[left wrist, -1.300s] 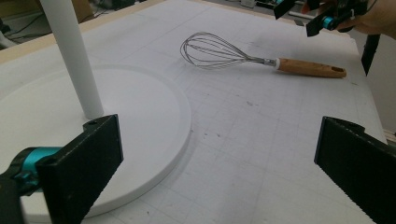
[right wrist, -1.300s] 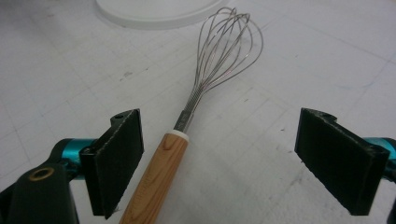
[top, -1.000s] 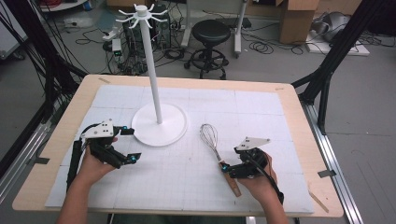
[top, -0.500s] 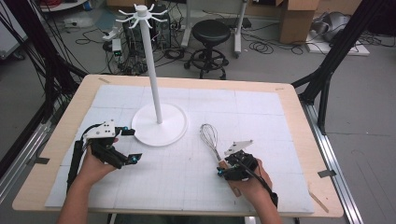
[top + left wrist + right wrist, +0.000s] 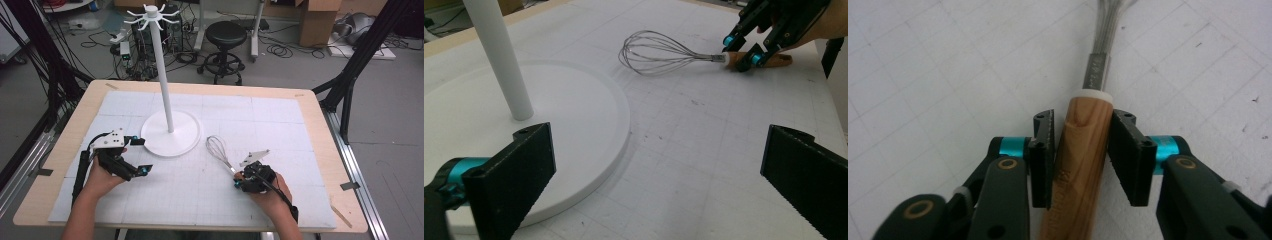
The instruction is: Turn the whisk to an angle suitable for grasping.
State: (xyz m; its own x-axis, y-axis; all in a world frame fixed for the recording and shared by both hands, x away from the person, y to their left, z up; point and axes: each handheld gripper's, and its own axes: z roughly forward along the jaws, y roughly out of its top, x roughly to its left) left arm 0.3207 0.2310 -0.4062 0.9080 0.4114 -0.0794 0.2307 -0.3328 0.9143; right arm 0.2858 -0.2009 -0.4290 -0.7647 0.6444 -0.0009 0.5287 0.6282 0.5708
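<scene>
Whisk (image 5: 223, 155) lay flat on the white gridded mat (image 5: 300, 120), right of the white hook stand (image 5: 165, 90), wire head toward the stand's round base, wooden handle (image 5: 1080, 165) pointing back at the person. Right gripper (image 5: 1082, 157) straddled that handle just behind the metal collar; its jaws had just been closing in, with the handle between them. Both pads sat against the wood or within a hair of it, so I read it as a grip just made, not yet proven by a lift. Left gripper (image 5: 656, 185) rested beside the stand base, jaws wide apart, nothing in them.

Handling guess: light overall, head-end weight small. Handle was stiff, round, smooth-finished wood, so it could roll or twist between flat pads. Wires looked thin and springy; squeezing them would bend them and give a poor hold. Grip point near the collar looked sensible: close to the balance point, so less droop at the head. Handle sat slightly angled to the pads, so some twist seemed likely as they clamped.
</scene>
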